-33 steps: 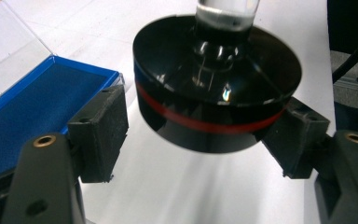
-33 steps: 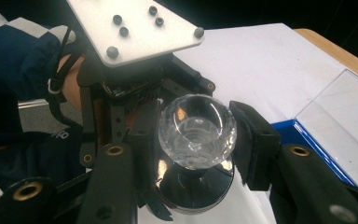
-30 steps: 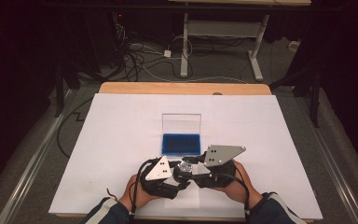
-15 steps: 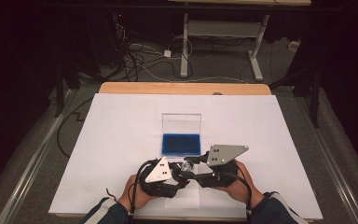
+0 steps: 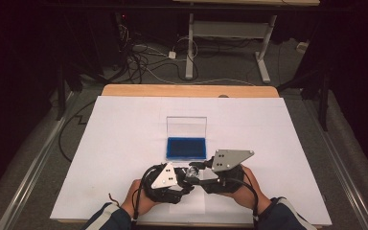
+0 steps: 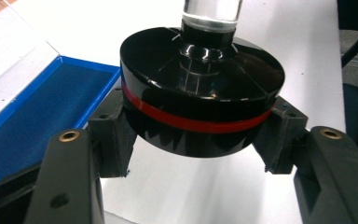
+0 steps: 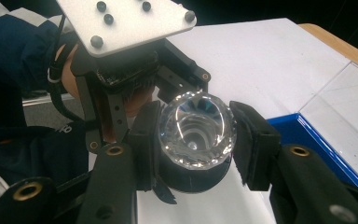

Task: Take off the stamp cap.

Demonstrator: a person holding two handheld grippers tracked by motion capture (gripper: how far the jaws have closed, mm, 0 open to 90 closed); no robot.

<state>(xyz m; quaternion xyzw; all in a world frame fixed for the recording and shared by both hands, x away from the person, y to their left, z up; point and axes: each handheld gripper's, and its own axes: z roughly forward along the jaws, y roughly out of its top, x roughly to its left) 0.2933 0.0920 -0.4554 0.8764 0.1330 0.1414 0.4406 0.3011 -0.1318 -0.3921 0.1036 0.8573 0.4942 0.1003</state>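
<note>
1. Clamping a round black base (image 6: 200, 107) ringed with a red stripe, the left gripper (image 5: 172, 179) has just closed its jaws on it.
2. The right gripper (image 7: 193, 140) pinches the faceted clear crystal top (image 7: 196, 130).
3. Both hover near the table's (image 5: 124, 143) front edge, beside the open blue case (image 5: 187, 147).

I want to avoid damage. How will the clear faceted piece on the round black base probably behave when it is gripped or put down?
The clear faceted piece looks like glass or crystal, so probably brittle and chip-prone. Its polished facets likely slip between the right tool's pads. The black base is broad and flat, so upright it should stand steadily; being round, it could roll on its side.
</note>
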